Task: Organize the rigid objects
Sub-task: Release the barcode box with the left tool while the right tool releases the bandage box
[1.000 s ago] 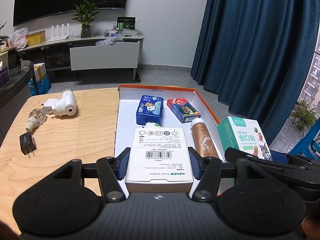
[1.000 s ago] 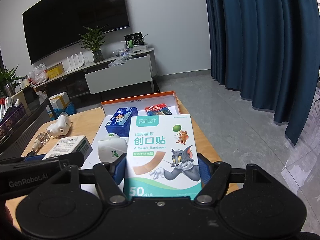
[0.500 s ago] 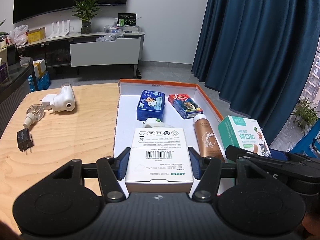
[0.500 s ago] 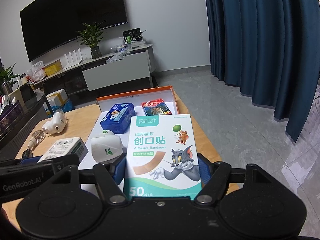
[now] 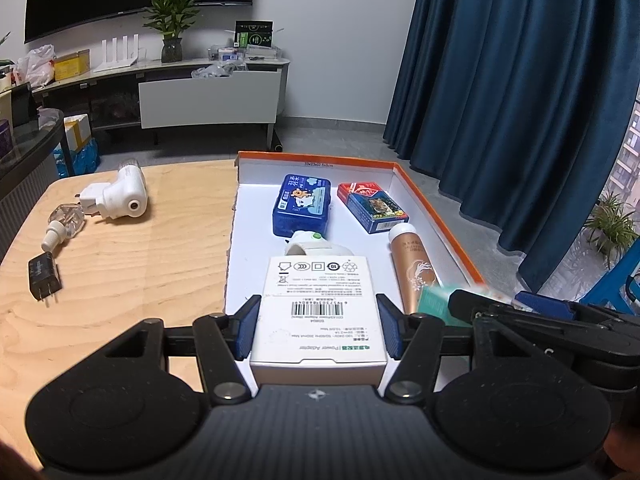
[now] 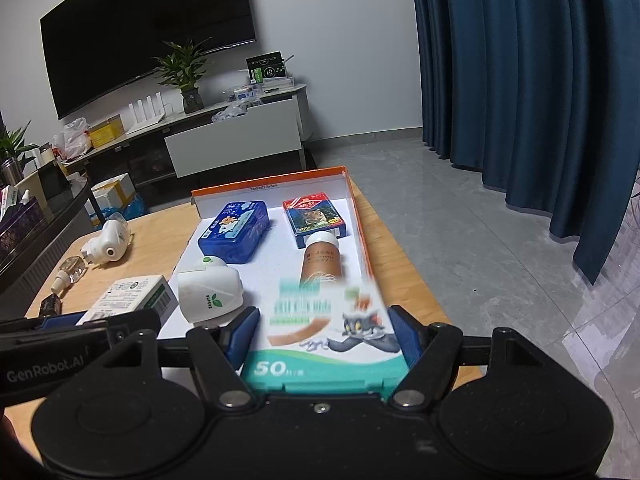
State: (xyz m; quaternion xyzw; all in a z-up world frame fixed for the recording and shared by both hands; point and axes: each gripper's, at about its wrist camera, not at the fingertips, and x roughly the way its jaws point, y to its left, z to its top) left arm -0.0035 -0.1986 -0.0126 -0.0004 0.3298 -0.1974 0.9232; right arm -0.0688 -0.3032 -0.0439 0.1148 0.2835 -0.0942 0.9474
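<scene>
On the wooden table [image 5: 120, 264] the tray [image 5: 436, 216] mid-frame looks crowded, so the left gripper [image 5: 318, 330] clamping the white box [image 5: 320, 308] and the right gripper [image 6: 324, 338] gripping the blurry bandage box [image 6: 332, 328] could bump the bottle [image 6: 322, 260].

Setting: home living room. Evidence: wall-mounted television [image 6: 148, 36]; low media console [image 5: 208, 92] carrying a potted plant [image 5: 173, 20] and white router [image 5: 118, 50]; floor-length blue curtains [image 5: 520, 100]; grey tiled floor [image 6: 460, 220]; wooden surface [image 5: 120, 260].
</scene>
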